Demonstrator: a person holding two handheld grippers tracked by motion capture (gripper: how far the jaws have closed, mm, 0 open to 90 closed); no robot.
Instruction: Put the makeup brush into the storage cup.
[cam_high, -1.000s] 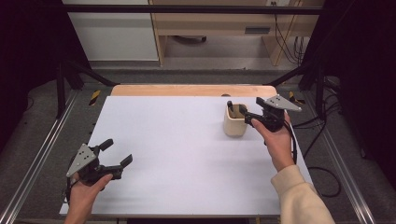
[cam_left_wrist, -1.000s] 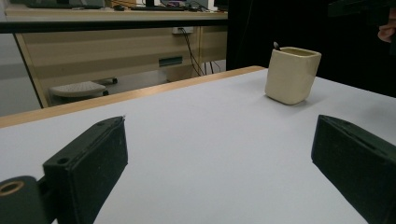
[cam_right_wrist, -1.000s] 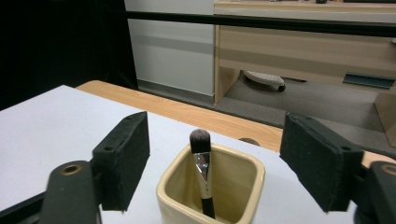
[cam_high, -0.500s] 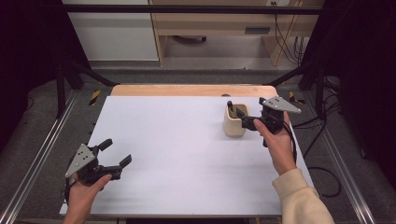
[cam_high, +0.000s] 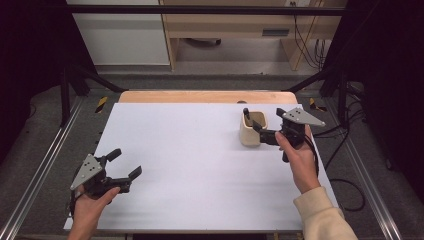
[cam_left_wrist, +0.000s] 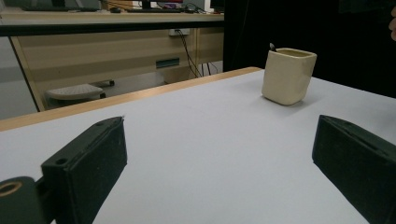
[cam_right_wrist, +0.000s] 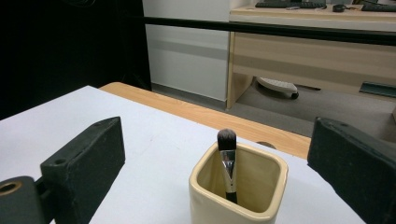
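Observation:
A cream square cup (cam_high: 252, 132) stands on the right part of the white table top (cam_high: 200, 150), with a makeup brush (cam_high: 245, 115) upright inside it, bristles up. My right gripper (cam_high: 265, 132) is open just right of the cup and points at it. In the right gripper view the cup (cam_right_wrist: 238, 196) and brush (cam_right_wrist: 227, 163) sit close ahead, centred between the wide jaws of that gripper (cam_right_wrist: 219, 144). My left gripper (cam_high: 125, 162) is open and holds nothing near the front left corner. Its own view has the gripper (cam_left_wrist: 219, 158) low over bare table, with the cup (cam_left_wrist: 288, 77) far off.
A wooden strip (cam_high: 205, 96) runs along the table's far edge. Metal rails (cam_high: 45, 165) flank both sides, and cables (cam_high: 345, 185) lie on the floor at the right. A wooden desk (cam_high: 240, 25) and a white cabinet (cam_high: 120, 35) stand beyond.
My right gripper has shifted slightly beside the cup. The cup, the brush and the left gripper have stayed in place.

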